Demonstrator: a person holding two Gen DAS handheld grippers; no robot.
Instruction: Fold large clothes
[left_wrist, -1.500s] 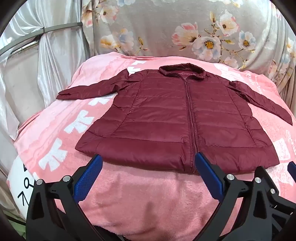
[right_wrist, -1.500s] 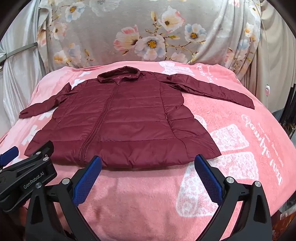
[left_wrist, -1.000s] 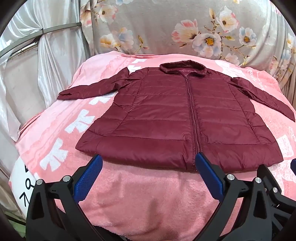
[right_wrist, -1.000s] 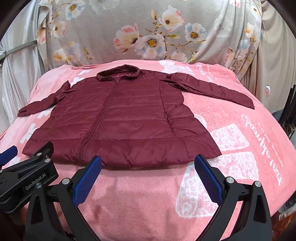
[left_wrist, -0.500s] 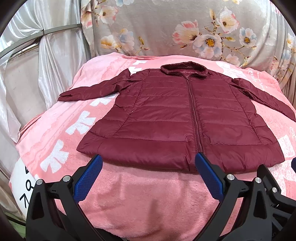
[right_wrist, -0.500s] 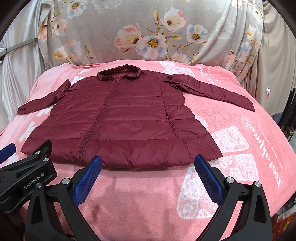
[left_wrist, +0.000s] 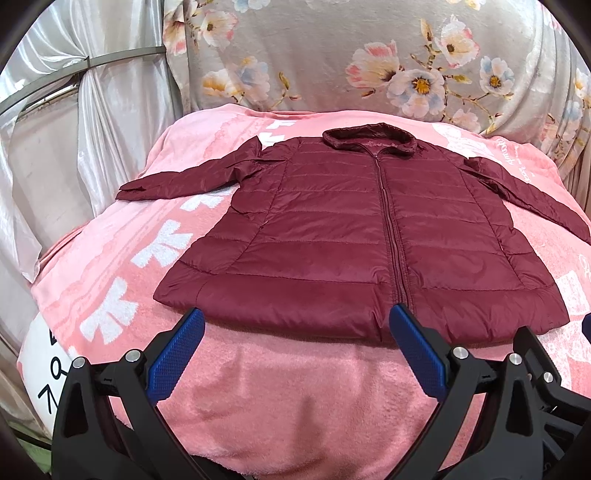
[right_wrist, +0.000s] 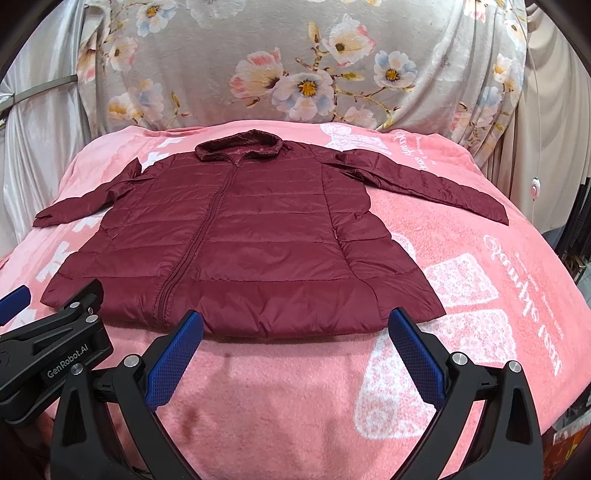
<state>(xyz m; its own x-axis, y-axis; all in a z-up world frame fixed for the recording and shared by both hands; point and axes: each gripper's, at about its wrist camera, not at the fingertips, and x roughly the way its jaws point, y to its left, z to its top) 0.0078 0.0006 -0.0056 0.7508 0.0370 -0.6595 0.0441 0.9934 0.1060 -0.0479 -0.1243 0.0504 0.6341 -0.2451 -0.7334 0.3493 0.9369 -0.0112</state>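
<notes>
From the left wrist, a grey floral curtain (left_wrist: 332, 55) hangs behind a pink blanket (left_wrist: 295, 398), where a maroon quilted jacket (left_wrist: 332, 236) lies flat, zipped, sleeves spread, nothing covering it; the left gripper (left_wrist: 295, 328) hovers at its hem, jaws wide apart and empty. From the right wrist, the jacket (right_wrist: 258, 240) lies mid-blanket (right_wrist: 498, 295), the right gripper (right_wrist: 295, 330) likewise spread wide, holding nothing, the left gripper (right_wrist: 55, 332) just beside it.

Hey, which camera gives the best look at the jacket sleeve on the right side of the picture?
The right wrist view: that sleeve lies fully visible, shoulder to cuff, on the pink blanket. The left wrist view squeezes the same sleeve against the picture's edge, its cuff barely in frame.
</notes>
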